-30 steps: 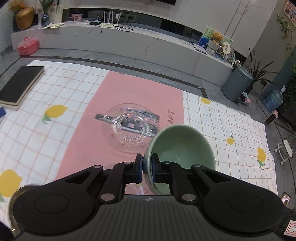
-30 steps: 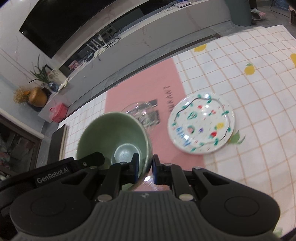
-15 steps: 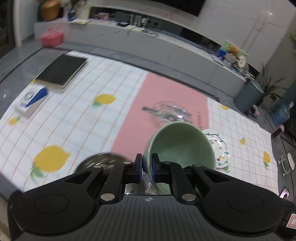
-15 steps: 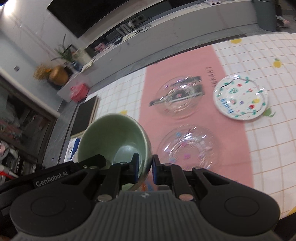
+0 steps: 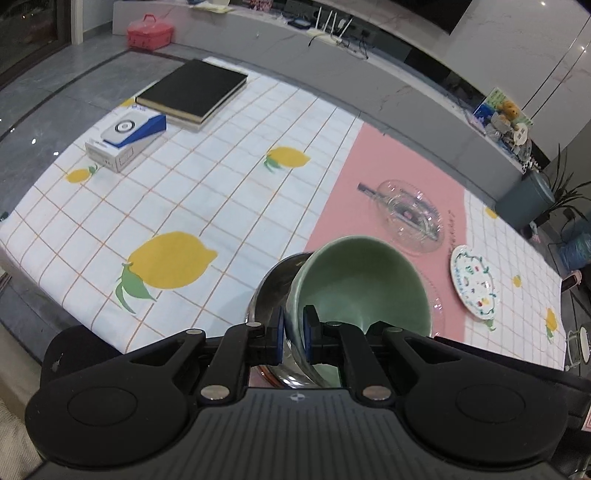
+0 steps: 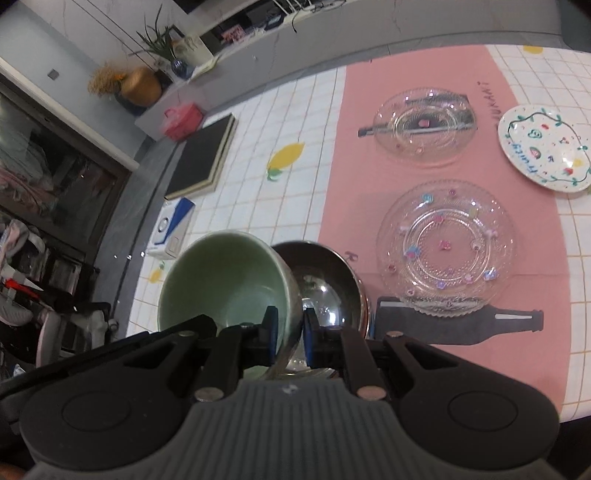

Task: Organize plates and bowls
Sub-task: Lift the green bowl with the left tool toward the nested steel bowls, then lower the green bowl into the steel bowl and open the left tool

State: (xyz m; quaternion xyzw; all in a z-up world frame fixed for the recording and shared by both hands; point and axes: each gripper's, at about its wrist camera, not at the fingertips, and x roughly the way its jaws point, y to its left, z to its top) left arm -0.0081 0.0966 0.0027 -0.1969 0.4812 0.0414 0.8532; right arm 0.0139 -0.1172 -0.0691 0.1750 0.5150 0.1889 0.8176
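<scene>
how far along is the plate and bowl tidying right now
Nothing looks stacked yet. In hand: both the left gripper and right gripper clamp the green bowl by its rim, just above the steel bowl. Left: two glass plates and the painted plate lie apart on the cloth.

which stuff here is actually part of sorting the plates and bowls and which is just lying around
Part of the job:
green bowl
metal bowl
clear plate
clear dish
painted plate

Just lying about:
black book
white and blue box
red case
</scene>
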